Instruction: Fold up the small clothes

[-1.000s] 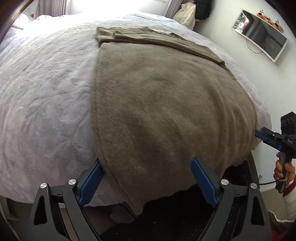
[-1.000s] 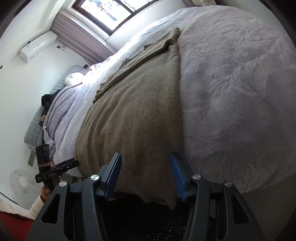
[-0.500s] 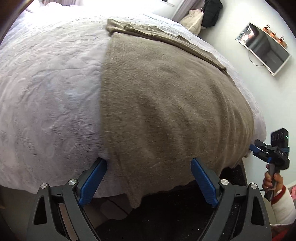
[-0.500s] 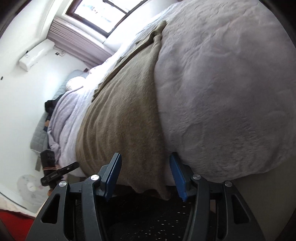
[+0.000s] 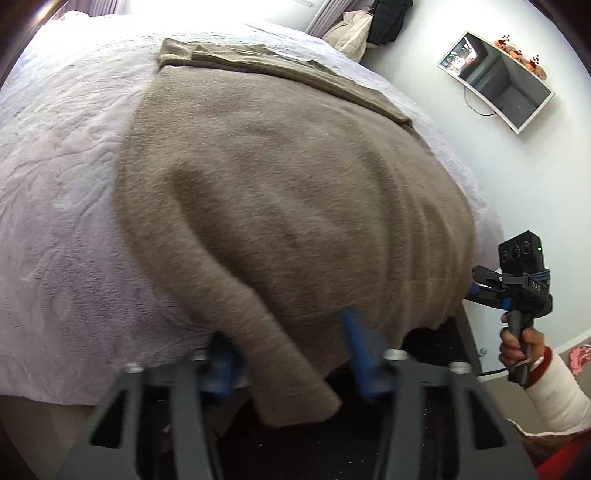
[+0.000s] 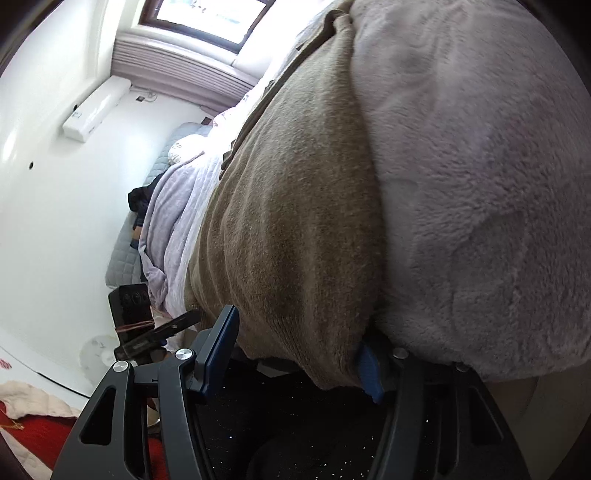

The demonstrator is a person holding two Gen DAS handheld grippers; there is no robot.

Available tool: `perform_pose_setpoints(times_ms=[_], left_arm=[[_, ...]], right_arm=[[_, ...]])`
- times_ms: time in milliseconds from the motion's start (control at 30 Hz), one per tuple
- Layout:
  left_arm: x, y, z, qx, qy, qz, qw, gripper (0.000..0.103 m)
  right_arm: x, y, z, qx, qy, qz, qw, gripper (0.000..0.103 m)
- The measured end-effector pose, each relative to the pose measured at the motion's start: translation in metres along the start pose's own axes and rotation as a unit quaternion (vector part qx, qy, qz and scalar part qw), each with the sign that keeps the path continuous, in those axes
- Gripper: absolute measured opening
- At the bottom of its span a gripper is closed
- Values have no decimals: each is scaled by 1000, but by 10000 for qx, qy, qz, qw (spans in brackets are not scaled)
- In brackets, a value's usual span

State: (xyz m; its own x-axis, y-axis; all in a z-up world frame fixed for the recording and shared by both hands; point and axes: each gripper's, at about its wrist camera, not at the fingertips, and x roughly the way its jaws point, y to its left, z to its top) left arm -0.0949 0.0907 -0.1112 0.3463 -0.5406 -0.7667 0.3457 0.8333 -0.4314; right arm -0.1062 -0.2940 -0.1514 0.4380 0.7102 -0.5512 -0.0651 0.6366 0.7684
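Observation:
A taupe knit garment (image 5: 295,192) lies flat on the bed's pale lilac fleece blanket (image 5: 62,221), with its hem hanging over the near edge. My left gripper (image 5: 290,362) is at the hem's left corner. Its jaws are closing and blurred, a flap of the hem hangs between them, and a ridge runs up the cloth from there. My right gripper (image 6: 295,362) stands open around the hem's other corner (image 6: 325,369), its right finger tucked under the cloth and blanket edge. Each gripper shows in the other's view: the right gripper (image 5: 476,284) in a hand (image 5: 517,343), the left gripper (image 6: 188,319).
The garment's folded sleeves (image 5: 258,62) lie across its far end. A wall screen (image 5: 495,81) hangs to the right, with piled clothes (image 5: 354,29) beyond the bed. A window (image 6: 207,14), an air conditioner (image 6: 96,107) and red fabric (image 6: 29,443) show in the right wrist view.
The left jaws have narrowed around the hem corner, and a ridge has risen in the cloth. The right gripper has sunk lower and closer to the bed's edge, its opening unchanged.

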Motion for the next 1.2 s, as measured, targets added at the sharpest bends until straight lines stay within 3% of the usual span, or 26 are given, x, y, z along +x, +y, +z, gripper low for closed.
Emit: perform_pose_setpoints(times_ms=[33,100,133,167,333,500,700,1033,1100,1200], left_arm=[[-1,5,0,-50,19,-33,10000,29],[-2,10,0,-167,22,-159,9997,26],[-2,11,1,-197,15,-198,9996,24],[-4,12,0,-202,5,-220,9996,23],[-16,8,8,-345,-161,-558,9977,23],[-39,4,25,-446,-503,-981,9929,23],[-61,4,63,-553,-982,-1225,9861,23],[-65,15,140,-653,-1400,-1261,9799,23],[-59,13,145,-575,-1278,-1177,9831,23],[-42,12,139,-409,-749,-946,9919,23]], right_arm=[[0,-1,-1,14,14,-70,10000,53],[0,-5,-3,86,53,-120,9999,22],[-1,-7,-3,146,41,9,9999,14],[-1,-8,-5,195,15,171,9997,12],[-8,2,-6,244,-221,860,9957,12],[-17,22,5,183,-535,1666,9844,12],[-24,45,32,88,-888,2302,9690,12],[-4,87,101,-259,-952,2474,9639,12],[-2,91,107,-261,-910,2434,9653,12],[-2,80,107,-177,-789,2299,9698,12]])
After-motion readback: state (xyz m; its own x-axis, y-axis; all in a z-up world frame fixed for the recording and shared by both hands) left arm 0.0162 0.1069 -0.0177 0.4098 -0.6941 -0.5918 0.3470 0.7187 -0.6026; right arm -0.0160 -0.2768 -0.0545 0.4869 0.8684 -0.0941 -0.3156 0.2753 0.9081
